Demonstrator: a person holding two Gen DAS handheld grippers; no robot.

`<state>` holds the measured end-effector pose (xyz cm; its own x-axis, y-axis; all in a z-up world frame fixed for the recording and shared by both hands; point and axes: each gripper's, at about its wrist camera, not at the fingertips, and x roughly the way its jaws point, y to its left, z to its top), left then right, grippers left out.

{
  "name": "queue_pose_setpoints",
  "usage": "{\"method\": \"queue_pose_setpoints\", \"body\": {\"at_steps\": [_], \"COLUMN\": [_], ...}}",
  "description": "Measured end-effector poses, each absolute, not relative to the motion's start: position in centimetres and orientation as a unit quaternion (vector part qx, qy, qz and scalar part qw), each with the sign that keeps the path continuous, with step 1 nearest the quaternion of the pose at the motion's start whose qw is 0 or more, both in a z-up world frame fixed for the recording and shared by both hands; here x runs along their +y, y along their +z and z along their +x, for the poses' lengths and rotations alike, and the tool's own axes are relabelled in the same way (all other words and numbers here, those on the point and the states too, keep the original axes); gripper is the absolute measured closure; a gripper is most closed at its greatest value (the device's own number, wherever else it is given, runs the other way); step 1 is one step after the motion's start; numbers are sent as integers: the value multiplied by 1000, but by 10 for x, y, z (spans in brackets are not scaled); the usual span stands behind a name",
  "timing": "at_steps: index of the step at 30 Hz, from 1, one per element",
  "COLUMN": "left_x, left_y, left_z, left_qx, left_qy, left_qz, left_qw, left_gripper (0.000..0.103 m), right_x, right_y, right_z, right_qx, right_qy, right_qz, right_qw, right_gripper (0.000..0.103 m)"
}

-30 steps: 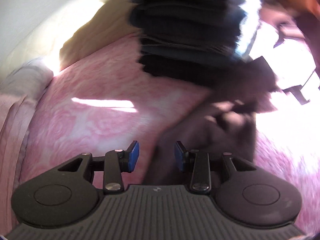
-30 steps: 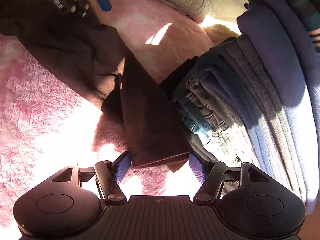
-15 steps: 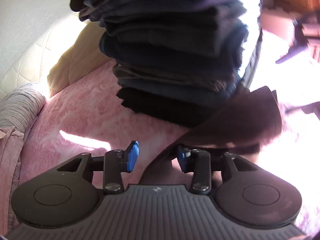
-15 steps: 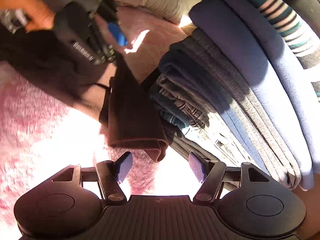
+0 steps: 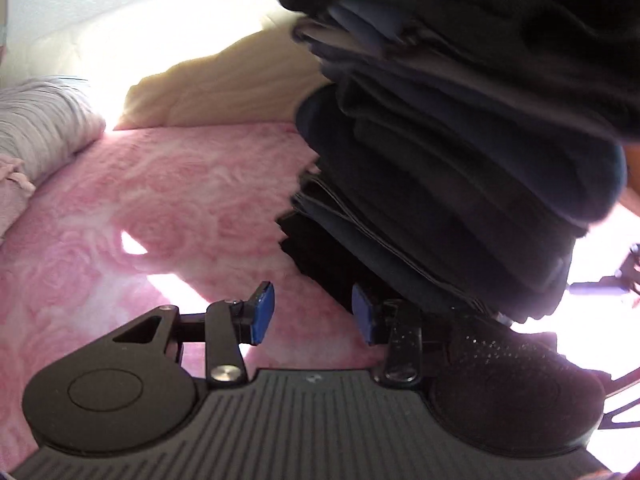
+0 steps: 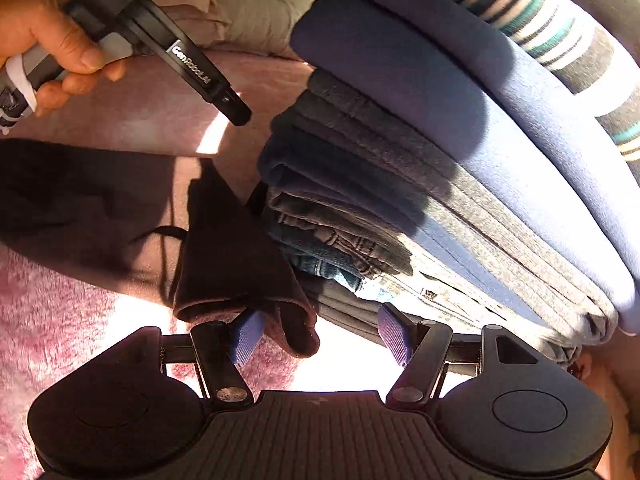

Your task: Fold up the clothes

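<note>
In the left wrist view a grey pillow (image 5: 38,128) lies at the far left on the pink blanket (image 5: 168,208). The left gripper (image 5: 310,312) hovers over the blanket with its blue pads (image 5: 262,312) apart and nothing between them. To its right rises the stack (image 5: 460,152) of folded dark clothes, its bottom edge just beside the right pad.

In the right wrist view a hand (image 6: 48,40) at the upper left holds the other tool (its fingers are out of frame here). Below it a dark brown garment (image 6: 224,256) lies spread on the blanket (image 6: 60,320), one folded end touching the left pad of the right gripper (image 6: 320,338), whose jaws stand wide apart. The stack (image 6: 440,168) fills the right side, with jeans low down, blue and grey layers above and a striped piece (image 6: 532,12) near the top.
</note>
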<state>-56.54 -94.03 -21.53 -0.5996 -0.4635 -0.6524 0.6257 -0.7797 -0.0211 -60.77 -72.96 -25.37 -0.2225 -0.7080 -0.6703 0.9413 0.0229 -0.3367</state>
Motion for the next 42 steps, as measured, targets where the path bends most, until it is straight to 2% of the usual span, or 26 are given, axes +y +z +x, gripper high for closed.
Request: {"method": "queue_pose_setpoints", "body": {"at_steps": [4,8,13,15,20,25,34,42], "left_x": [-919,-870,-810,-801,-829,-843,-866,-768], "left_y": [-214,-230,-257,-261,-243,-232,-212,-209], "left_z": [-552,-546,-559,-568,-590,-570,-531,-360], "left_qx": [68,-23,-140,-151,-77,-37,32,159], "left_qy": [-886,-888,-878,-880,-897,-892,-876,-771], "left_qz": [355,399,433,425,376,366,347,385], "left_qw": [292,226,150,153,220,263,334,481], "left_gripper": [64,64,60,60,60,60,60,59], "right_x": [-721,-717,-732,-735,-735,-730,-721,-690], "right_y": [-258,-266,-247,-239,-222,-223,-240,-223], "right_z": [-597,-586,-602,-606,-615,-621,-605,-566], "right_qx": [422,437,362,341,299,300,349,356], "right_qy": [-651,-632,-681,-691,-710,-710,-675,-641], "right_qz": [124,88,151,176,211,235,233,278], "right_qw": [619,635,618,613,601,592,607,621], "right_gripper": [38,38,38,38,38,38,38,38]}}
